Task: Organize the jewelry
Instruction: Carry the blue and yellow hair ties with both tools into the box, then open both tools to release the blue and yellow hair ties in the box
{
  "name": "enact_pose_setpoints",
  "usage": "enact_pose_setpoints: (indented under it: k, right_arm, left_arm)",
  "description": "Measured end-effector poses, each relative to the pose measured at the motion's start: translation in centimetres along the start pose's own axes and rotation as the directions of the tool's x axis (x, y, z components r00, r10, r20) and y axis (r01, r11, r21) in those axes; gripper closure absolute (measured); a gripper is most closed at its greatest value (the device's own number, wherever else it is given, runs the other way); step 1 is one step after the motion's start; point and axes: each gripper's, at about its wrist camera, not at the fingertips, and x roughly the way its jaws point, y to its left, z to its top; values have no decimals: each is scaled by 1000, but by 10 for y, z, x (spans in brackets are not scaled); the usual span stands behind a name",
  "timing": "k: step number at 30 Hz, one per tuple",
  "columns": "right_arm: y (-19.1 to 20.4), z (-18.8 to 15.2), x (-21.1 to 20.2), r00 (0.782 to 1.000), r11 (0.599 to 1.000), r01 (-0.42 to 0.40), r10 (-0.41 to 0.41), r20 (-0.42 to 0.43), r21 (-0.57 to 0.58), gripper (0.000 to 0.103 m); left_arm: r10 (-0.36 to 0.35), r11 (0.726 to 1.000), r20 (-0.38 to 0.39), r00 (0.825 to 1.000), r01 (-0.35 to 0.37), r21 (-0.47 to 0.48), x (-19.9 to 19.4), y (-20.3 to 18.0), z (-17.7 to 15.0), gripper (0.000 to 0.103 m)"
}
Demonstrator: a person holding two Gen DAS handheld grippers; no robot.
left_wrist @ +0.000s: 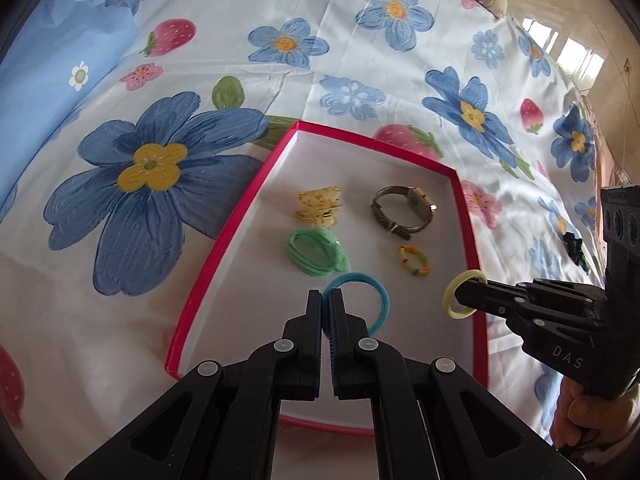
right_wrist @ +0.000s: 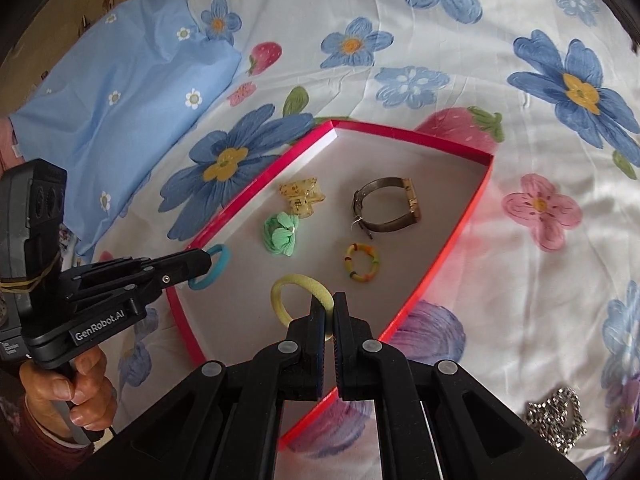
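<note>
A shallow red-rimmed box [left_wrist: 224, 240] [right_wrist: 248, 196] with a white floor lies on the flowered bedspread. Inside lie a yellow hair claw [left_wrist: 318, 205] [right_wrist: 302, 195], a wristwatch [left_wrist: 402, 211] [right_wrist: 386, 207], a green hair tie [left_wrist: 316, 254] [right_wrist: 280, 234] and a multicoloured ring [left_wrist: 414, 261] [right_wrist: 361, 268]. My left gripper [left_wrist: 325, 300] [right_wrist: 208, 262] is shut on a blue hair tie [left_wrist: 380, 294] [right_wrist: 221, 254], held over the box's near left part. My right gripper [right_wrist: 329, 308] [left_wrist: 460, 298] is shut on a yellow hair tie [right_wrist: 288, 286] [left_wrist: 450, 294], over the near right part.
A blue pillow [left_wrist: 48, 80] [right_wrist: 128, 92] lies at the far left. A silver chain necklace [right_wrist: 556, 416] rests on the bedspread to the right of the box, and a dark green item [left_wrist: 574, 246] lies beyond the right rim. A hand [right_wrist: 68, 392] grips the left tool.
</note>
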Motion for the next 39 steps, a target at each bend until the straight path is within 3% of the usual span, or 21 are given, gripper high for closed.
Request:
enact_pose_setpoints:
  k: [14, 23, 29, 34, 39]
  right_arm:
    - [4, 5, 31, 995, 996, 59, -64, -75, -65, 98]
    - [6, 6, 33, 994, 995, 62, -68, -85, -76, 95]
    - [7, 7, 34, 994, 995, 64, -71, -85, -79, 90]
    - [7, 7, 32, 994, 995, 67, -74, -86, -80, 89]
    - [6, 7, 25, 996, 996, 53, -57, -68, -67, 86]
  left_arm:
    - [85, 996, -32, 996, -84, 21, 41, 2, 8, 100]
    - [94, 996, -53, 994, -93, 12, 49, 6, 8, 99]
    - [102, 995, -60, 993, -102, 10, 52, 5, 8, 96]
    - [107, 994, -55, 993, -107, 5, 50, 6, 8, 85]
    - [106, 994, -42, 993, -107, -9, 40, 7, 7, 84]
